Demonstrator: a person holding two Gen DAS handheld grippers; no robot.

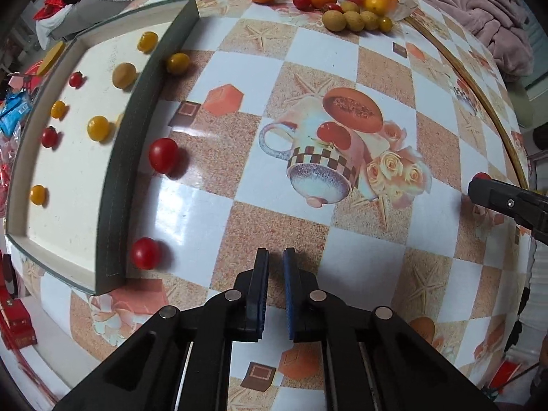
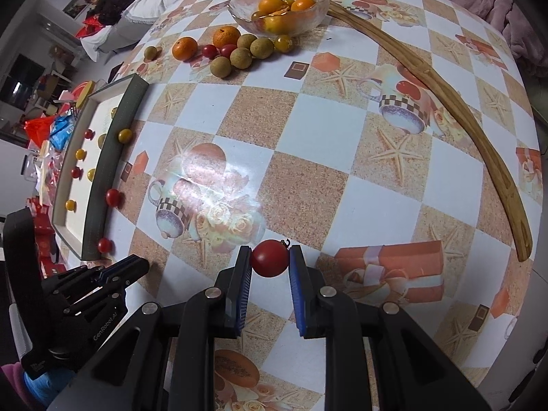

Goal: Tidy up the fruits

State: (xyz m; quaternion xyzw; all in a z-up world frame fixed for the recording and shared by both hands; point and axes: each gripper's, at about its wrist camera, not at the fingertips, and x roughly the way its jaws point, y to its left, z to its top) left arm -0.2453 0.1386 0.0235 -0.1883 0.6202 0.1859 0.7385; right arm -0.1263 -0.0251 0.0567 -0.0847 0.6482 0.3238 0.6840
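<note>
My right gripper (image 2: 270,248) is shut on a red cherry tomato (image 2: 270,259), held just above the checked tablecloth. My left gripper (image 1: 275,251) is shut with nothing between its pads, pointing down at the table near the tray's corner. The shallow tray (image 1: 116,171) lies at the left and holds several small yellow and red tomatoes and a longan. Two red tomatoes (image 1: 163,160) (image 1: 145,252) and a yellow one (image 1: 178,63) rest on the table against its outer wall. In the left wrist view the right gripper (image 1: 479,188) shows at the far right edge.
At the table's far side stands a glass bowl (image 2: 316,10) with orange fruit, and next to it lie mandarins (image 2: 185,48), longans (image 2: 262,47) and red tomatoes. A long curved wooden stick (image 2: 479,126) lies along the right. A pink blanket lies beyond the table; packets and clutter crowd the left.
</note>
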